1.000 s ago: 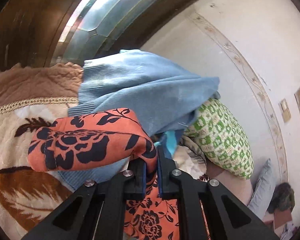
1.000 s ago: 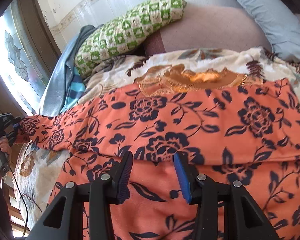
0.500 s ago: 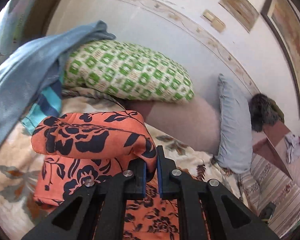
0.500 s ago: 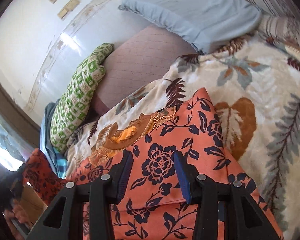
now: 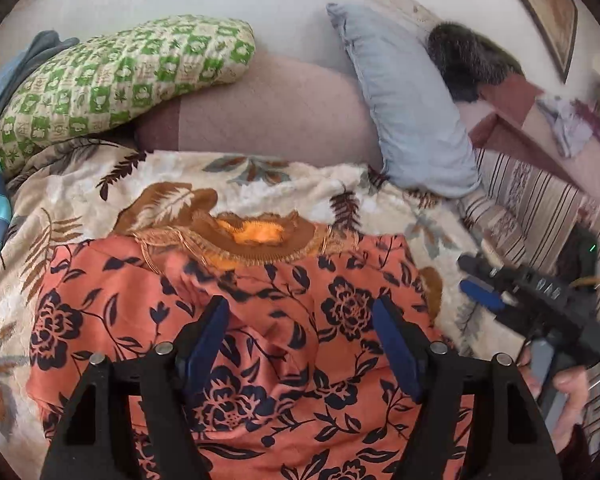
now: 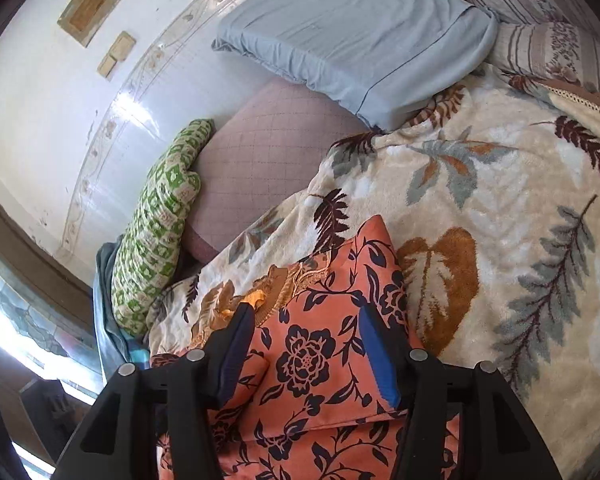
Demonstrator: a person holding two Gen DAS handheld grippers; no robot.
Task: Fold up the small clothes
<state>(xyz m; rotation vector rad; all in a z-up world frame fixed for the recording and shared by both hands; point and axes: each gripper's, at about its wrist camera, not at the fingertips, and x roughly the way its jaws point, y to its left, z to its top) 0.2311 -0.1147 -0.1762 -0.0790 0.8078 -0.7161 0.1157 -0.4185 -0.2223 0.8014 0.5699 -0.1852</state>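
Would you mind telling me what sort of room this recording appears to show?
Most likely a bedroom: a pale blue pillow and a green checked cushion lean against the wall behind a fleecy leaf-patterned blanket.

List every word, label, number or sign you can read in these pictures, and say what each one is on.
No readable text anywhere.
Right gripper: pale raised marks on its black body, too blurred to read.
Wall plaques: no legible writing.
Framed picture: no legible writing.
Orange garment, blanket, green pillow: printed patterns only, no lettering.
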